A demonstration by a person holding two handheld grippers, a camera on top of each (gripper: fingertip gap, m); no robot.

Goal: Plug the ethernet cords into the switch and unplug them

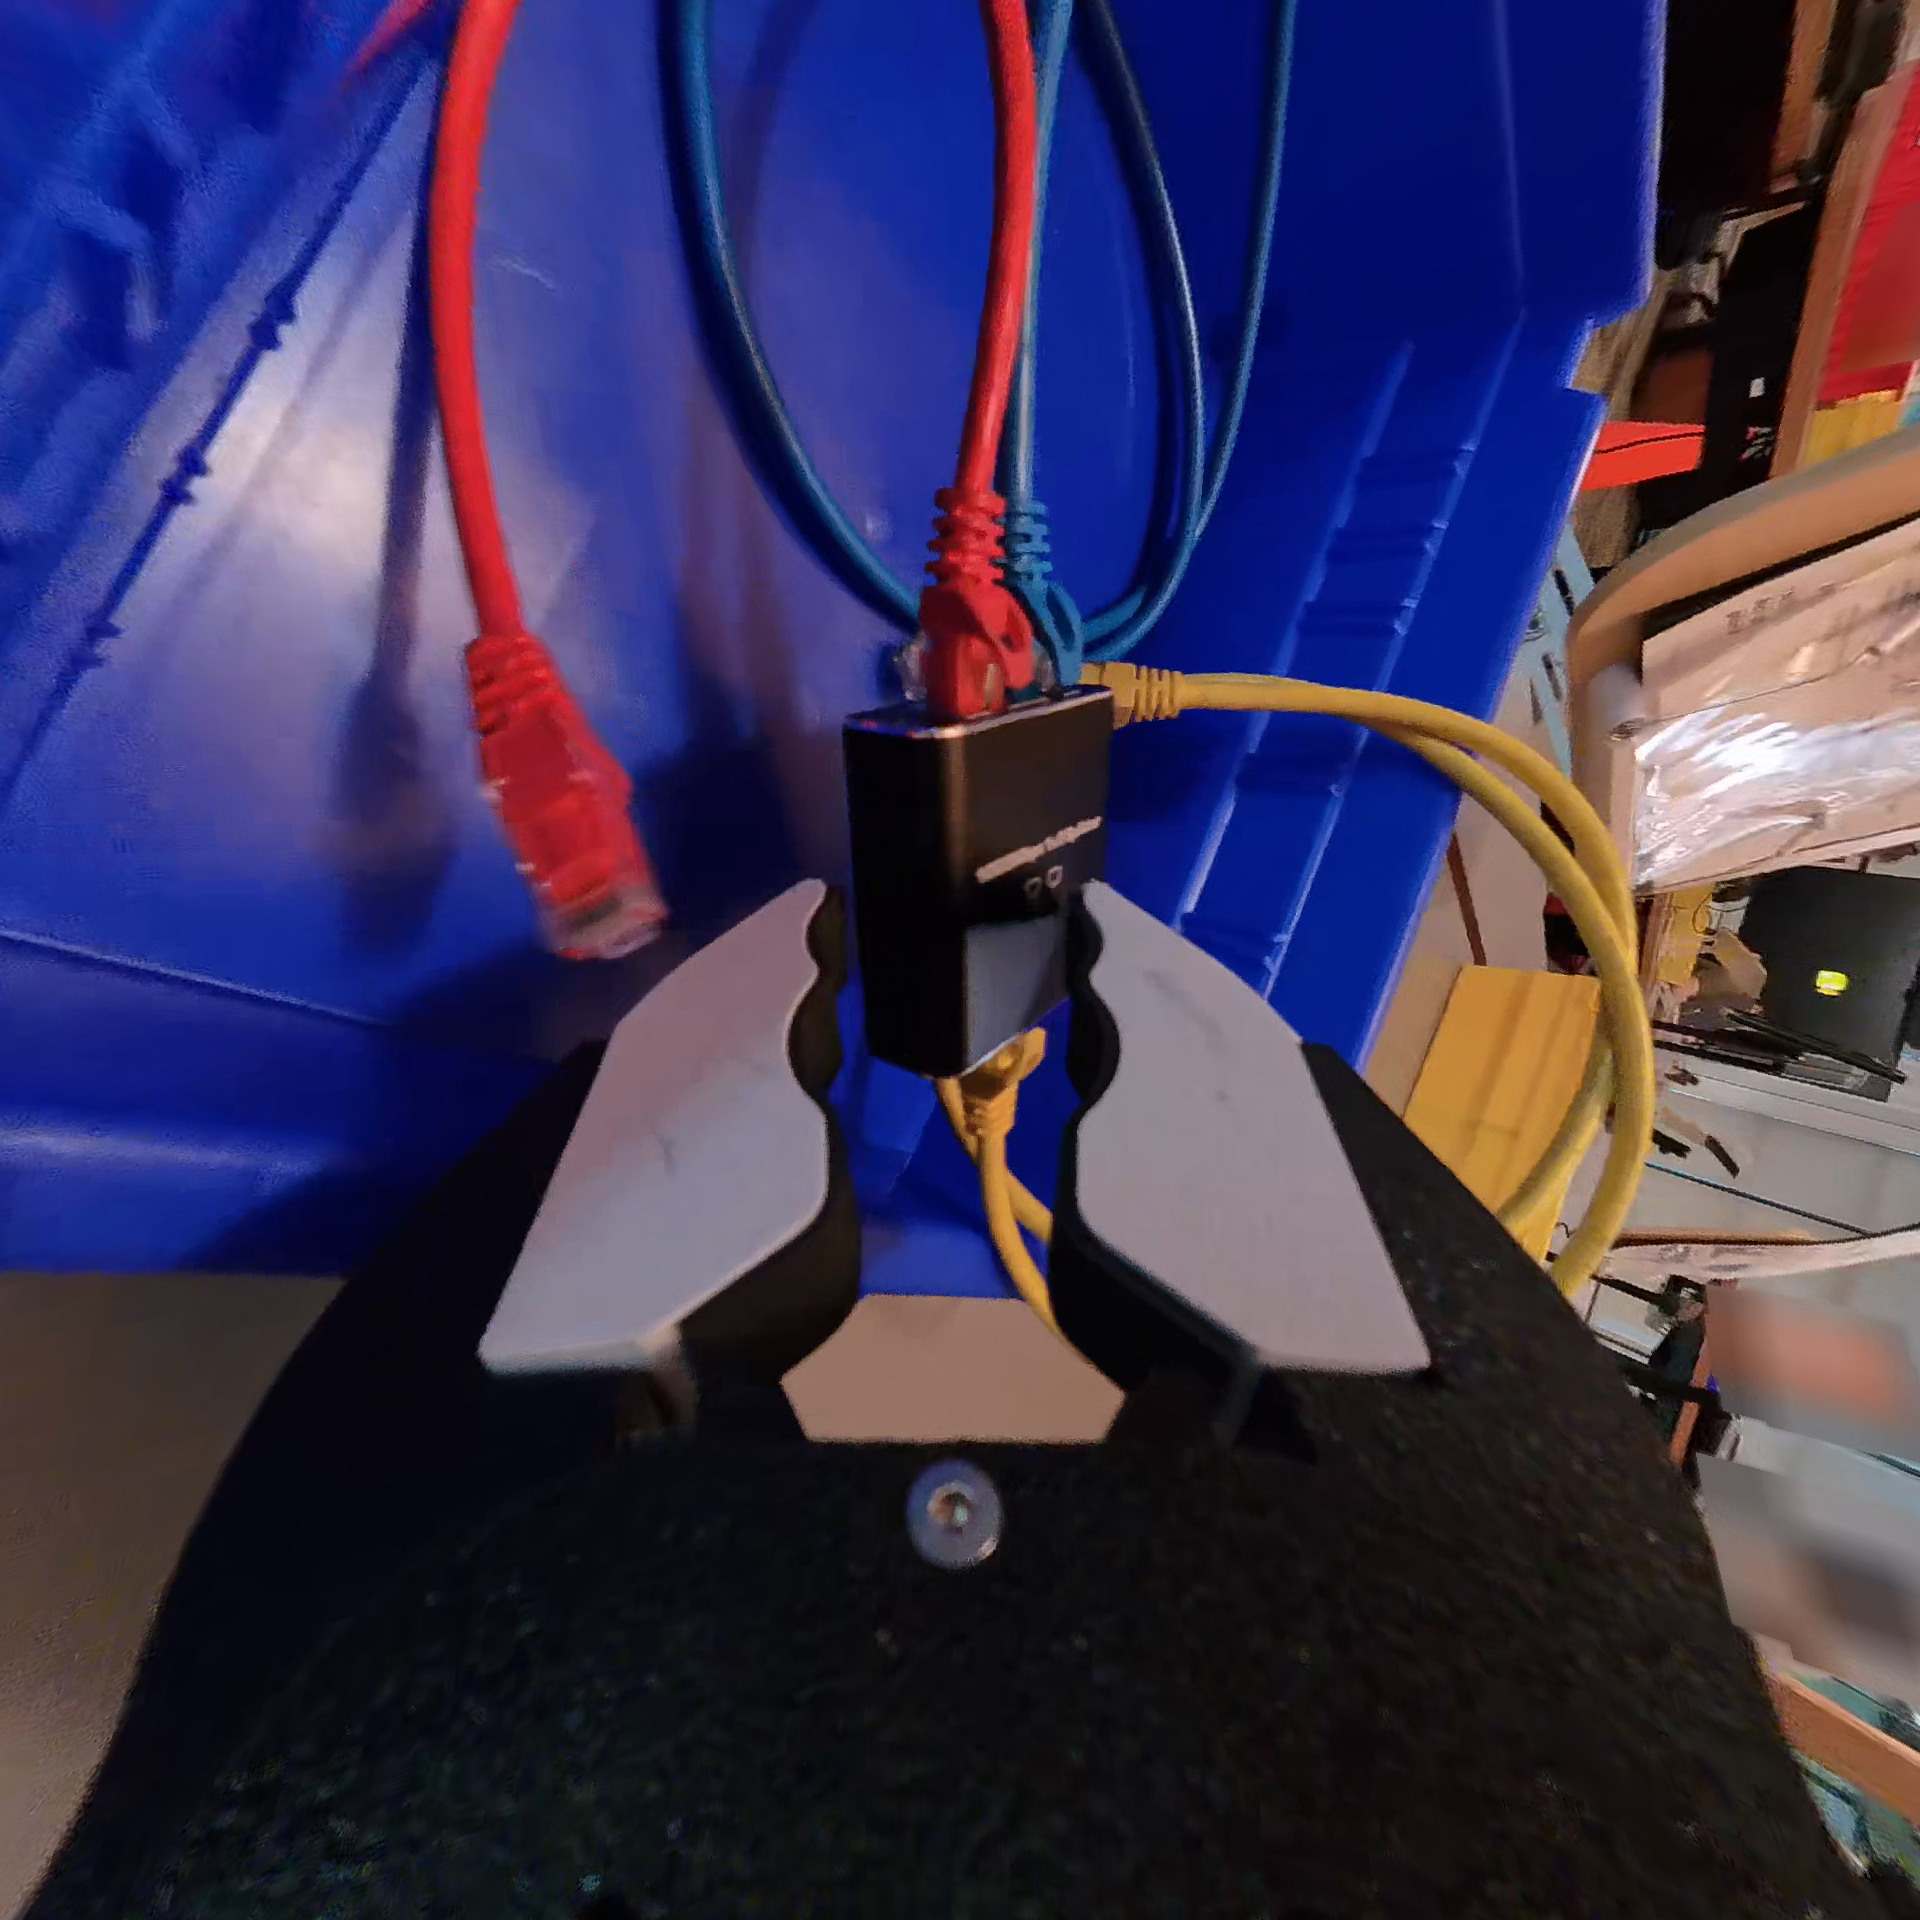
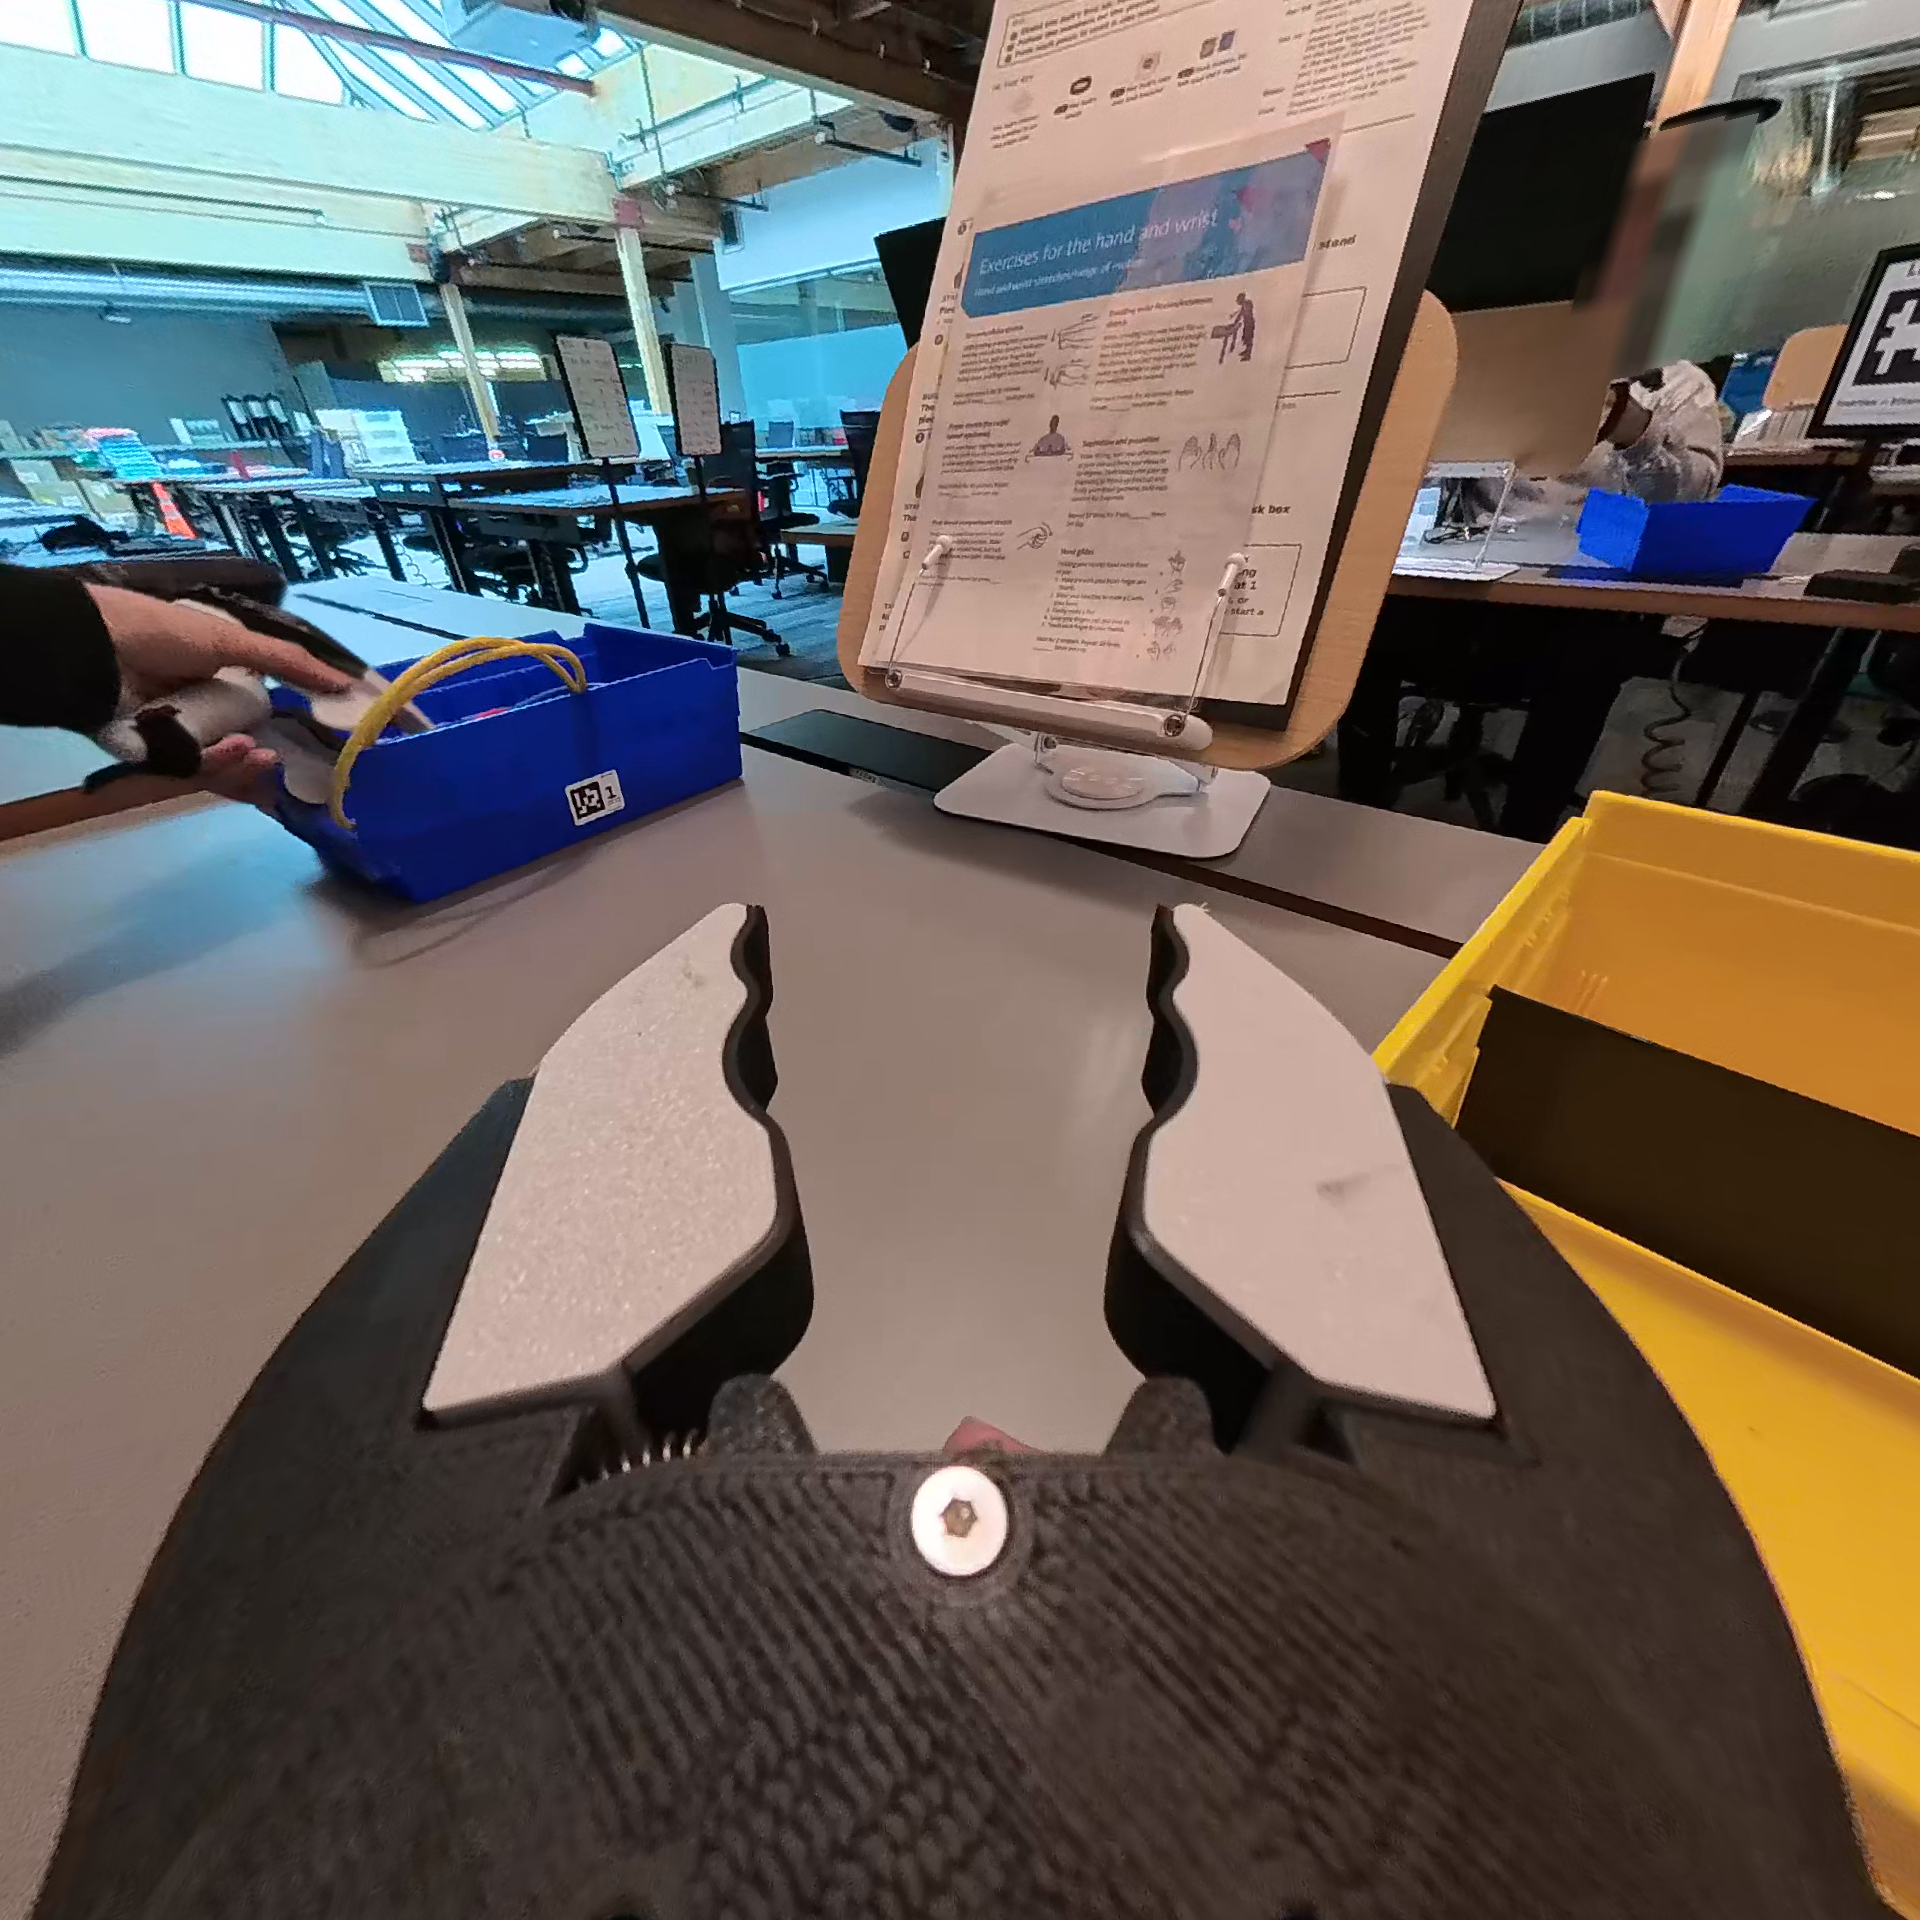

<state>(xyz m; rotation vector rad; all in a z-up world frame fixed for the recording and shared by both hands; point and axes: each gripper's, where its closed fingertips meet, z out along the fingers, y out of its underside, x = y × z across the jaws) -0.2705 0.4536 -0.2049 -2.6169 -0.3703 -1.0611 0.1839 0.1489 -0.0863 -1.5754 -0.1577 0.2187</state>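
Switch (image 1: 971, 883): black, small white print on its face, gripped between left gripper (image 1: 956, 935) fingers over blue bin (image 1: 260, 727). Red cord (image 1: 971, 623), blue cord (image 1: 1034, 561), yellow cord (image 1: 1351, 717) plugged in. Right gripper (image 2: 961, 935): fingers apart, empty, above grey bench (image 2: 312, 1039); yellow bin (image 2: 1714, 987) beside.

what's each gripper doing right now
Left gripper: shut on the black switch, cords plugged into it.
Right gripper: open, empty, above the table.

The left wrist view looks along its fingers, close up into the blue bin (image 1: 312, 520). The right wrist view sits low over the table (image 2: 935, 1039), facing across the room; it shares that blue bin (image 2: 540, 769), seen farther off at left
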